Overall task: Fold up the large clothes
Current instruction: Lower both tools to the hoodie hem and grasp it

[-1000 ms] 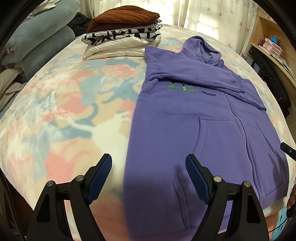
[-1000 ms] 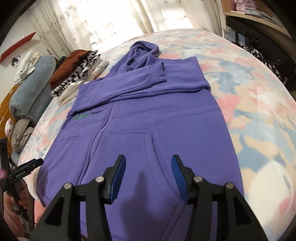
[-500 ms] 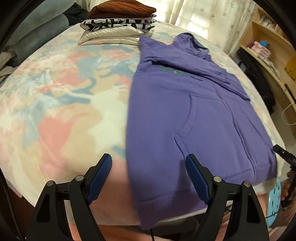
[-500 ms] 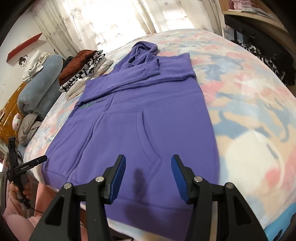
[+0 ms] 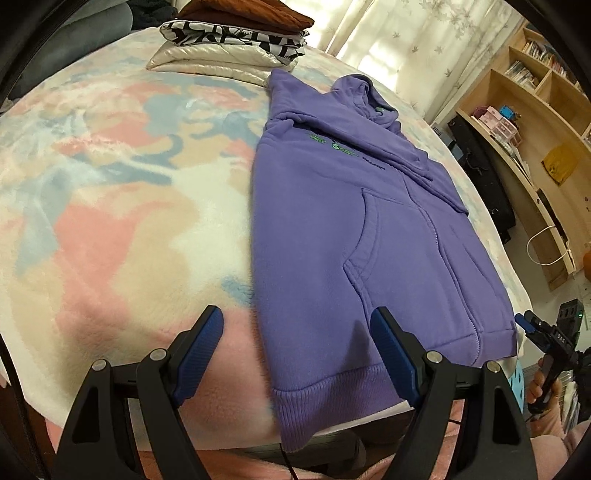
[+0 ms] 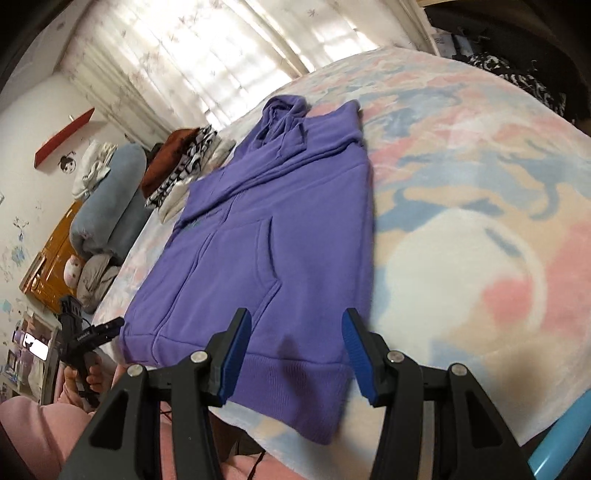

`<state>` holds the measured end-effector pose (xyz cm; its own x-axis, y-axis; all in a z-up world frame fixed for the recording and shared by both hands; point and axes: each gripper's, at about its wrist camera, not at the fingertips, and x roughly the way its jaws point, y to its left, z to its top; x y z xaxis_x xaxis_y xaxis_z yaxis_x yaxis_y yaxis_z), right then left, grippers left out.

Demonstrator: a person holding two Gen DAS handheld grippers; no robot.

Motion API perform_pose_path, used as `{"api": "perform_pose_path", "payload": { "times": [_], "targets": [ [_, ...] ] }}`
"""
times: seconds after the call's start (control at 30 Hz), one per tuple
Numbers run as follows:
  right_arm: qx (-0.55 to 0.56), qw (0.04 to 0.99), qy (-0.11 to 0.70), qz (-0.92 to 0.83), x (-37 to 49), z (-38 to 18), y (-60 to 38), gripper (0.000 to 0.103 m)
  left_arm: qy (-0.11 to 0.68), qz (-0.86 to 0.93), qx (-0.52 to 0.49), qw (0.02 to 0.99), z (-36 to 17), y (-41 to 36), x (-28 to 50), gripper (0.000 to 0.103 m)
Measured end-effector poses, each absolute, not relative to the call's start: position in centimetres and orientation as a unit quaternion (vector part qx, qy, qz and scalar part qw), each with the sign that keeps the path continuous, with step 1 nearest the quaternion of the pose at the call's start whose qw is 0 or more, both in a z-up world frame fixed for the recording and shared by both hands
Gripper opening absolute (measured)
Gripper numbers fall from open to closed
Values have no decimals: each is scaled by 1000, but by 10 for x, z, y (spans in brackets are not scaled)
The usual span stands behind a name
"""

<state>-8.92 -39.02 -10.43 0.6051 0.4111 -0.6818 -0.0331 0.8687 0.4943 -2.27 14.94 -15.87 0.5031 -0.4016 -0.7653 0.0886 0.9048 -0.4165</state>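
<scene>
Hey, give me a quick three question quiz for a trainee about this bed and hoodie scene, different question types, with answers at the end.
1. True or false: the purple hoodie has both sleeves folded across its chest.
2. The left tongs are: A) clamped on the hem, B) open, holding nothing.
3. Fill in: the top garment on the folded stack is ____ coloured.

Key: 1 true; 2 B; 3 brown.
</scene>
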Motion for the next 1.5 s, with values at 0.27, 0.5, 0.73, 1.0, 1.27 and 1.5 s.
{"api": "perform_pose_path", "payload": {
  "times": [0.27,0.5,0.73,1.0,1.27,1.5],
  "targets": [
    [261,840,451,148,-85,-129,-406,51,482,-173,-172,842,-166,151,-18,80],
    [292,827,442,189,-80,-136,-401,53,481,-198,-206,829,-172,158,-12,80],
    [309,818,436,212,-72,-136,-393,53,472,-221,-218,825,-174,155,-7,80],
    [308,812,438,234,-54,-137,-376,53,469,-246,-207,822,-176,139,2,80],
    [303,814,437,233,-43,-141,-358,41,461,-244,-205,828,-179,124,11,46],
    [314,824,426,202,-46,-144,-358,14,446,-215,-274,825,-185,123,16,14]
  ]
}}
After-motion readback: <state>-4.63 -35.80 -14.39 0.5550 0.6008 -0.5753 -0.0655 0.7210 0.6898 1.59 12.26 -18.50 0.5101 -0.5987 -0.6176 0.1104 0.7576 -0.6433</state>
